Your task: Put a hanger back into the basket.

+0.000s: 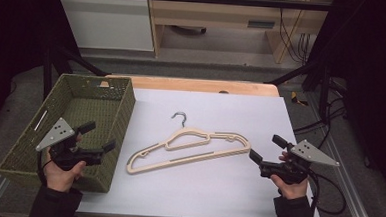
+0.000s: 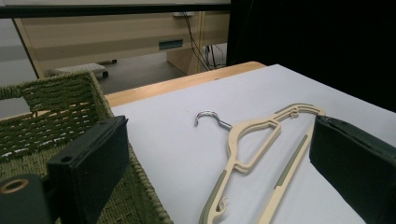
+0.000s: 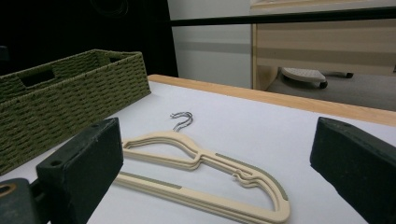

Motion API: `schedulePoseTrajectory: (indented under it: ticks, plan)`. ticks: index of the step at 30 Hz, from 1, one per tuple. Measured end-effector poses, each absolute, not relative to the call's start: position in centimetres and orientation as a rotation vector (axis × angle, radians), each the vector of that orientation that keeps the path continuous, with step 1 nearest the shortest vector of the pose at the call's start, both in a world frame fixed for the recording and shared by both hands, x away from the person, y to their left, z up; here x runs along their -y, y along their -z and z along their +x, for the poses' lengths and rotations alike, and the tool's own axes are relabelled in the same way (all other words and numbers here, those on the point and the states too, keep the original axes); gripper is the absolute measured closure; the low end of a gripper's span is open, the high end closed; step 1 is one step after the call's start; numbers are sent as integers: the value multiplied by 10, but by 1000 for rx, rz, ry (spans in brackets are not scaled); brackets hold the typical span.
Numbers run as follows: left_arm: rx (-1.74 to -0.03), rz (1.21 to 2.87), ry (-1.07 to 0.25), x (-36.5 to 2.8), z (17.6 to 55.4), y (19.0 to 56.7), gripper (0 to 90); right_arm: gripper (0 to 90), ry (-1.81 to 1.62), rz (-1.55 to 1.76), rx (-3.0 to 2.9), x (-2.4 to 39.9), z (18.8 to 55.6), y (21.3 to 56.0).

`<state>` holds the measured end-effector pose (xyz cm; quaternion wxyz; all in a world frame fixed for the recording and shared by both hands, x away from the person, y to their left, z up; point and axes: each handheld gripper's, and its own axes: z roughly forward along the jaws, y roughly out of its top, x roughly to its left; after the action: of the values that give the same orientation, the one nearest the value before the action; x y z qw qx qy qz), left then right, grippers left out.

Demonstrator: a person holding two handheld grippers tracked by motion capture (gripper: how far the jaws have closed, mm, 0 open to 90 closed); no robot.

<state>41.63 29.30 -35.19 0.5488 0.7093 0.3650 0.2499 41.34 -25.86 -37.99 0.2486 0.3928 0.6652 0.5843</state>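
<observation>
A: Both sets of tongs sit closest to the lens, 1 in each hand at the near edge of the tabletop (image 1: 202, 189); the left tongs (image 1: 101, 137) hang over the near right corner of the basket (image 1: 84, 94), just left of the hanger (image 1: 189, 149).

B: Are they gripping anything?

A: No; the left tongs are released, jaws spread wide with only air between them; in the left gripper view the hanger (image 2: 261, 154) lies beyond the gap, not touched; 1 jaw stands in front of the basket wall (image 2: 56, 112).

B: And the other pair?

A: The right tongs (image 1: 268, 148) are released too, jaws wide apart and holding nothing; they sit just right of the hanger's right end, close to it but not in contact as far as I can tell; in the right gripper view the hanger (image 3: 201, 163) lies flat ahead of the gap.

B: Where exactly is the hanger?

A: Flat on the white sheet covering the tabletop, just right of the basket and apart from it; beige plastic with olive strips, metal hook (image 1: 180, 118) pointing away from the person; it lies tilted, the end nearer the basket closer to the person than the other end.

B: The basket?

A: Green woven, rectangular, left of the hanger, partly overhanging the left edge of the tabletop; nothing visible inside.
</observation>
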Motion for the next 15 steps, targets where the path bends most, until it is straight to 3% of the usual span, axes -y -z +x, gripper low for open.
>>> schedulePoseTrajectory:
  ticks: [15]
  plan:
    - [-807,1759,-559,-258,420,342,72,35,-1582,1045,-1849,249,414,380]
